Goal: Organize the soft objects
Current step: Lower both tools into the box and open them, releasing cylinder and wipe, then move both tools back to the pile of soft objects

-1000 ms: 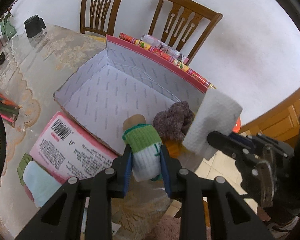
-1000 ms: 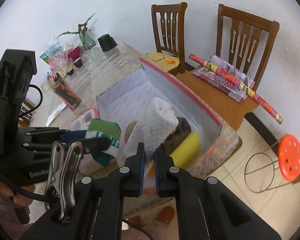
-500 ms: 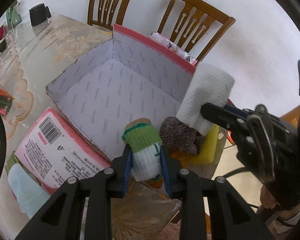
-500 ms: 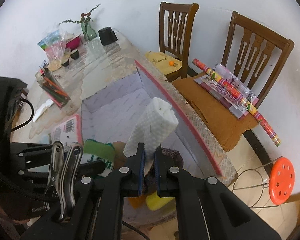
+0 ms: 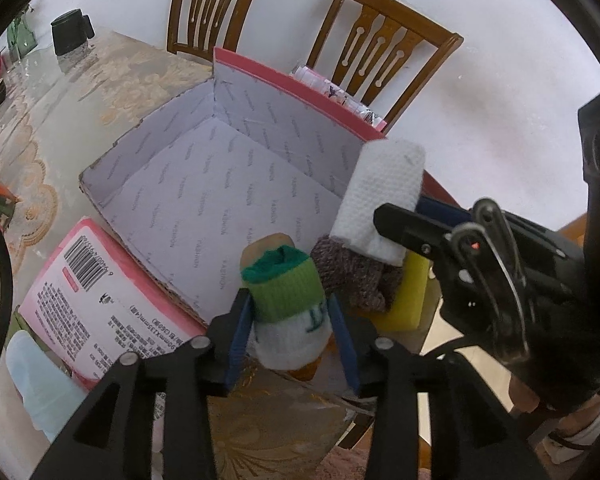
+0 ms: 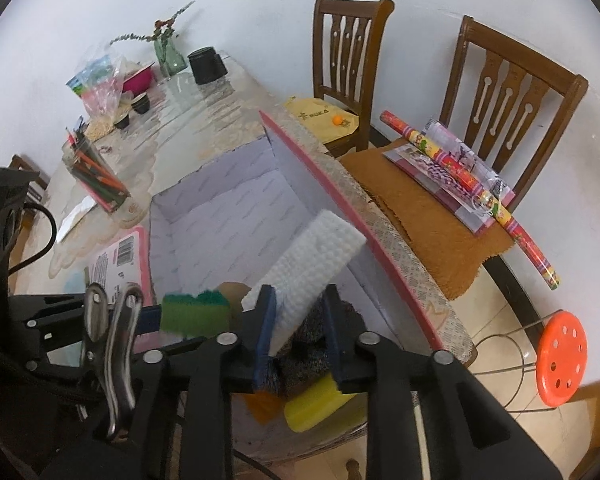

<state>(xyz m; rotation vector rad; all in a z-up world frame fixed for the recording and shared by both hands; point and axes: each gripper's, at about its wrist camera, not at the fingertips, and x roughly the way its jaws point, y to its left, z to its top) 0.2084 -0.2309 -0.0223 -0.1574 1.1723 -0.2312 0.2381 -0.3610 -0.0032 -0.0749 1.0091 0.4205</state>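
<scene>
At the box's [image 5: 204, 184] near corner, the left gripper [image 5: 290, 320] clamps a green-white sock [image 5: 288, 300]; the right gripper [image 6: 298, 332], jaws parted, barely touches a white cloth [image 6: 316, 264]. Placing step; next, probably release and withdraw.

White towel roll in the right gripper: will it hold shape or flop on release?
The white towel roll likely compresses easily: it narrows where the right gripper holds it. Its free end stands out unsagging, so it is probably light and keeps shape. Being a roll, it might roll once dropped in the box.
</scene>
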